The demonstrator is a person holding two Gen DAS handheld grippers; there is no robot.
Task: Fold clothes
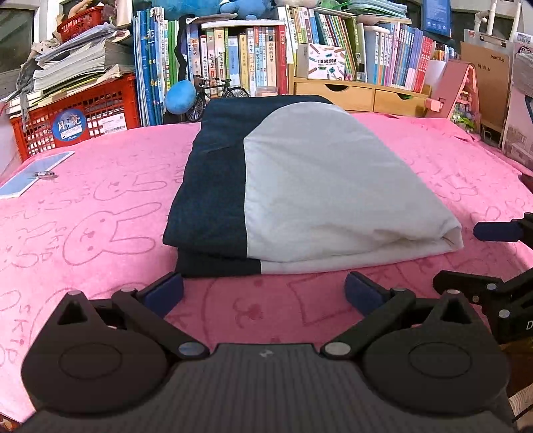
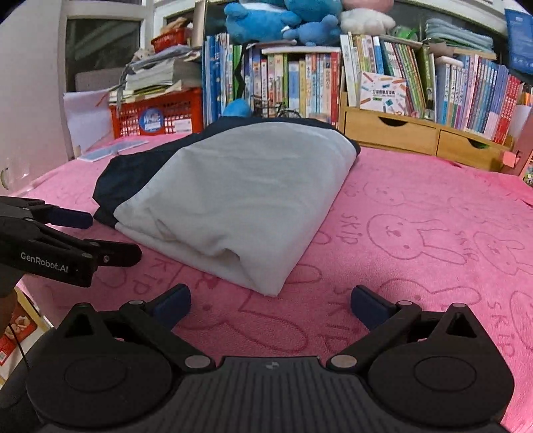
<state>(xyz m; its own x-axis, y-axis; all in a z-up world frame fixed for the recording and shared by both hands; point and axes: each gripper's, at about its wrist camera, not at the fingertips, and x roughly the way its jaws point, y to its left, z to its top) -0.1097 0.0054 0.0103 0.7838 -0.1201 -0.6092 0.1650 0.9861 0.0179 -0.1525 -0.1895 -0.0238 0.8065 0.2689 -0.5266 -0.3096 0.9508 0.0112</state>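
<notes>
Here the left wrist view alone shows the garment's [image 1: 299, 186] dark navy side in full, a broad band running down its left edge, and the right tool [image 1: 493, 253] reaching in beside the garment's near right corner. The right wrist view instead shows that corner head-on, its rolled white layers stacked, with the left tool [image 2: 86, 234] beside the garment's [image 2: 233, 196] near left end; its fingers are apart.

Both tools stand wide, holding nothing: the left tool [image 1: 265, 289] just short of the garment's near edge, the right tool [image 2: 269, 301] just short of its corner, neither touching it.

The garment is folded into a thick rectangle, navy on one part, white on the rest, lying flat on a pink towel [image 1: 110, 216] printed with rabbits that covers the worktop. Left of the garment lies a pale blue booklet [image 1: 33, 175]. Behind it stand a red crate [image 1: 76, 116] piled with papers, rows of books [image 1: 246, 60], wooden drawers [image 1: 359, 95] and blue plush toys [image 2: 276, 20].
</notes>
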